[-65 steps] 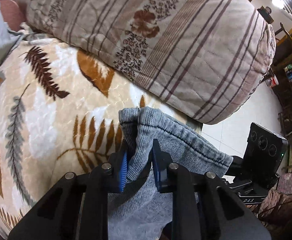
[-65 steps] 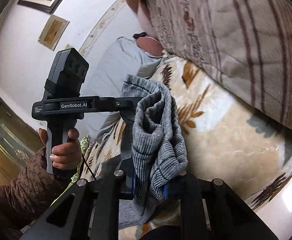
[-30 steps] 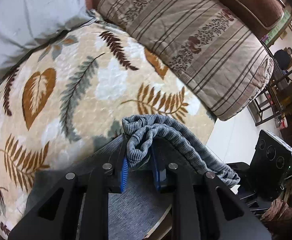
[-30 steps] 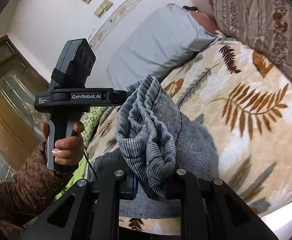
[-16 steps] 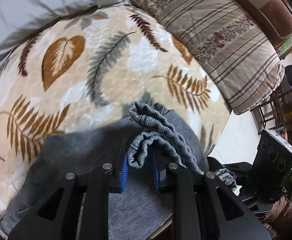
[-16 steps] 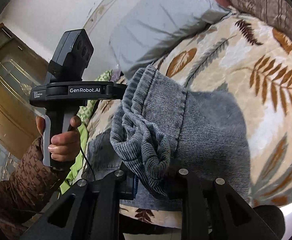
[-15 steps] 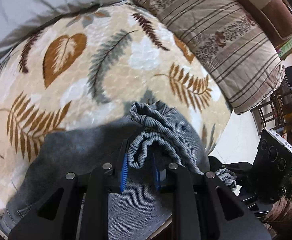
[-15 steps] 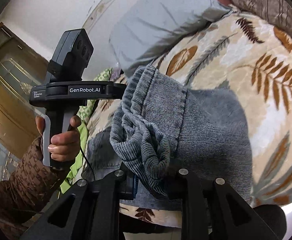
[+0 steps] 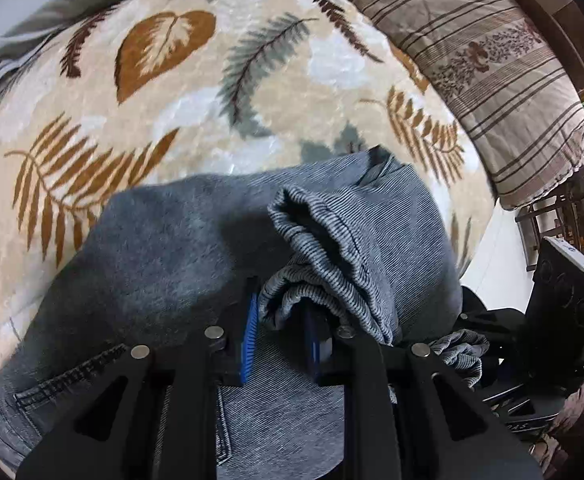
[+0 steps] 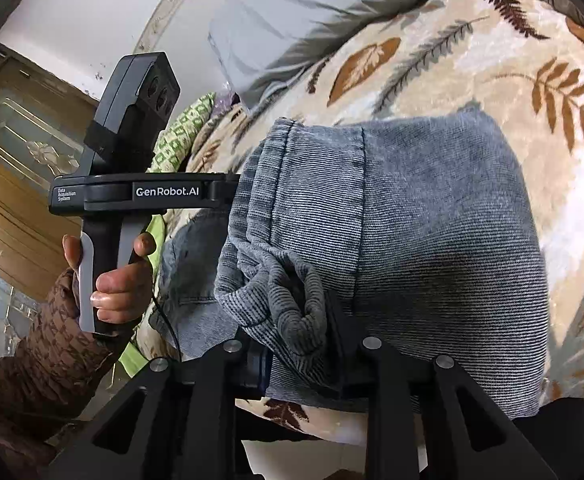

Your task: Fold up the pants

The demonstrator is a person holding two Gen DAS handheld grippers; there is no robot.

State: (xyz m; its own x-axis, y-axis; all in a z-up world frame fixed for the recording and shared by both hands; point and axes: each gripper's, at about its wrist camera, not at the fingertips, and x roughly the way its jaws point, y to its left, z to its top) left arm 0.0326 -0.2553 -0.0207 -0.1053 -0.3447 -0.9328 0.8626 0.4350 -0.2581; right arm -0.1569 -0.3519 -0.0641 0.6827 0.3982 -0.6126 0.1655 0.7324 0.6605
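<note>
My left gripper (image 9: 280,330) pinches the pants (image 9: 391,216) hem bunch; my right gripper (image 10: 297,354) jaws are opening, bunched hem sitting between them.

One pair of grey pants (image 9: 196,248) lies on one bed (image 9: 140,128) with a leaf-print cover. Two claws are in view: the left claw (image 9: 280,332) and the right claw (image 10: 295,344). One grey pillow (image 10: 292,12) and one striped quilt (image 9: 491,48) sit on the bed. One hand (image 10: 112,280) shows, in one brown sleeve (image 10: 44,364). One green patterned cloth (image 10: 184,124) lies at the bed's edge.
</note>
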